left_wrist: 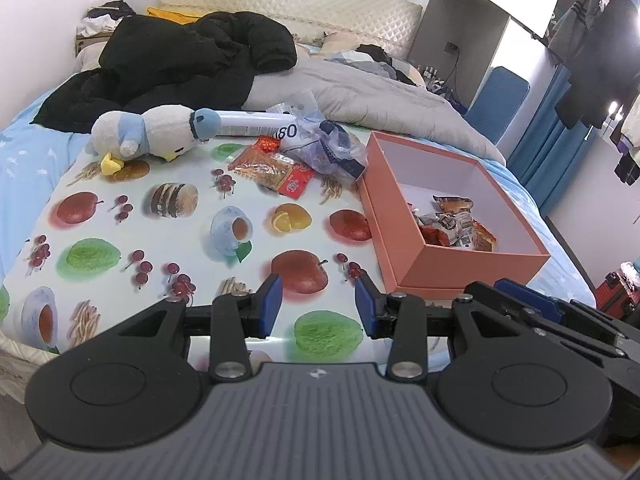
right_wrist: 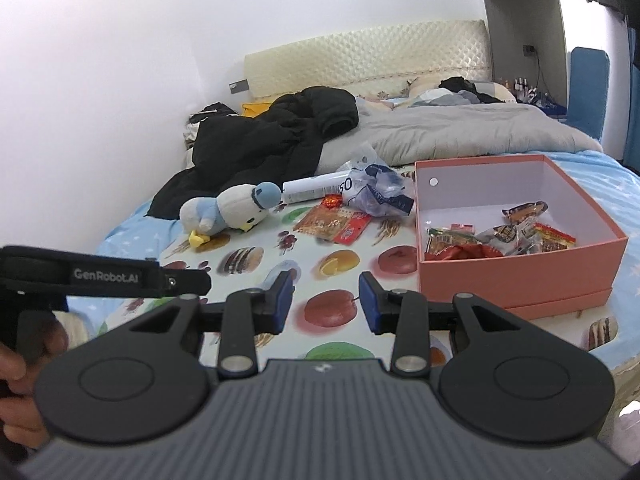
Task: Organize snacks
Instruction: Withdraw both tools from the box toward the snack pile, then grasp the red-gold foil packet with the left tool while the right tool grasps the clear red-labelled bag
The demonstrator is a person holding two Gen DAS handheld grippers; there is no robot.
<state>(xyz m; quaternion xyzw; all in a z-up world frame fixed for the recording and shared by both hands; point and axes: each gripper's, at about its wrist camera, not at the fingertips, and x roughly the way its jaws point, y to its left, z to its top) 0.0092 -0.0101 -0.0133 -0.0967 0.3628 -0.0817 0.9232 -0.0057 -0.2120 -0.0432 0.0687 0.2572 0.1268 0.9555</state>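
Observation:
An open salmon-pink box [left_wrist: 472, 268] [right_wrist: 520, 272] sits on the right of a fruit-print board [left_wrist: 192, 240] [right_wrist: 344, 264] and holds several wrapped snacks [left_wrist: 456, 224] [right_wrist: 500, 236]. A red-and-clear snack packet [left_wrist: 270, 168] [right_wrist: 332, 222], a small red wrapped sweet [left_wrist: 267, 143] [right_wrist: 332, 201] and a crumpled blue-clear plastic bag [left_wrist: 332, 152] [right_wrist: 380, 194] lie at the board's far side. My left gripper [left_wrist: 318, 306] is open and empty over the board's near edge. My right gripper [right_wrist: 325, 304] is open and empty, left of the box.
A plush bird [left_wrist: 148, 132] [right_wrist: 228, 212] and a white tube [left_wrist: 256, 122] [right_wrist: 316, 190] lie at the board's far edge. Behind are a black jacket [left_wrist: 176, 64] [right_wrist: 272, 136] and a grey duvet [left_wrist: 360, 96] [right_wrist: 460, 128]. The left gripper's handle [right_wrist: 100, 276] is at the left.

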